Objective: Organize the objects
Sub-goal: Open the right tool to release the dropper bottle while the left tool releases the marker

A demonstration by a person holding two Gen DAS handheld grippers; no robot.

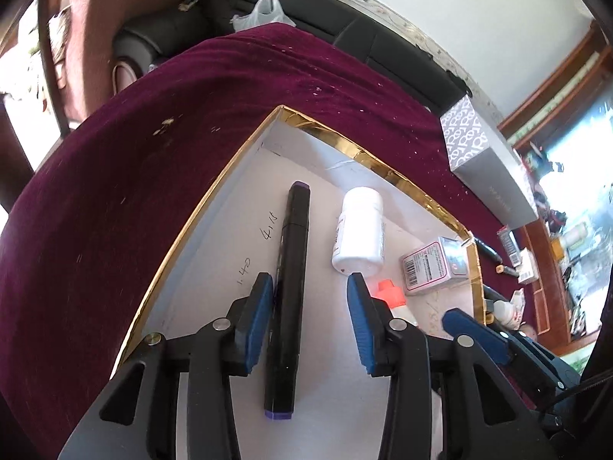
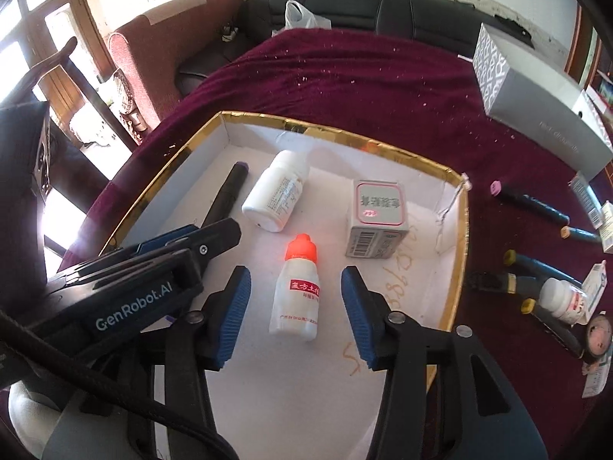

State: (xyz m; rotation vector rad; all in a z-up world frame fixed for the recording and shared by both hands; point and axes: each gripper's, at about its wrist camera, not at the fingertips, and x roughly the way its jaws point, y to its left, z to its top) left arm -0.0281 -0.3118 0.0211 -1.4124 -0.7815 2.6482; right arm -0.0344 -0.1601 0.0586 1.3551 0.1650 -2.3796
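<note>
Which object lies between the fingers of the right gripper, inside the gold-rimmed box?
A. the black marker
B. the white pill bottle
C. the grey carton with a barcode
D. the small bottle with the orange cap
D: in the right wrist view the small bottle with the orange cap lies between the open blue fingers, untouched.

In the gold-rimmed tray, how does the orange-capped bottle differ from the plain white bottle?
The orange-capped dropper bottle is slimmer, with a bright orange cap and a red label band; the white pill bottle is wider, with a white cap and pale printed label. The dropper bottle lies between the right tongs; the pill bottle lies farther back, beside the black marker. Both lie on their sides.
</note>
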